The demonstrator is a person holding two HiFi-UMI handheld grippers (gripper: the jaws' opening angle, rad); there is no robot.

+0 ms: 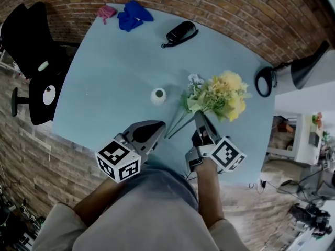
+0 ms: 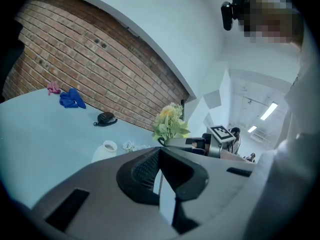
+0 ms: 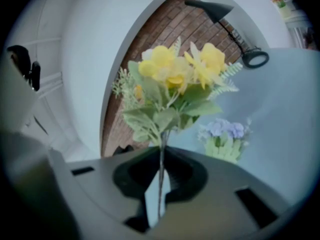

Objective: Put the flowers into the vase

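Note:
A small white vase point(image 1: 158, 95) stands upright near the middle of the pale blue table point(image 1: 110, 72). My right gripper point(image 1: 200, 118) is shut on the thin stem of a yellow flower bunch point(image 1: 228, 95), lifted off the table to the right of the vase. In the right gripper view the stem point(image 3: 161, 156) runs between the jaws and the yellow blooms point(image 3: 175, 74) rise above them. A purple flower bunch point(image 3: 225, 133) lies on the table beyond, and its stems point(image 1: 177, 123) reach toward me. My left gripper point(image 1: 158, 126) hovers shut and empty just short of the vase point(image 2: 105, 149).
At the table's far edge lie a black handset point(image 1: 180, 32), a blue cloth point(image 1: 133, 14) and a pink object point(image 1: 106, 11). A black desk lamp point(image 1: 293, 69) stands at the right edge. A black chair point(image 1: 31, 51) sits left of the table, with a brick wall behind.

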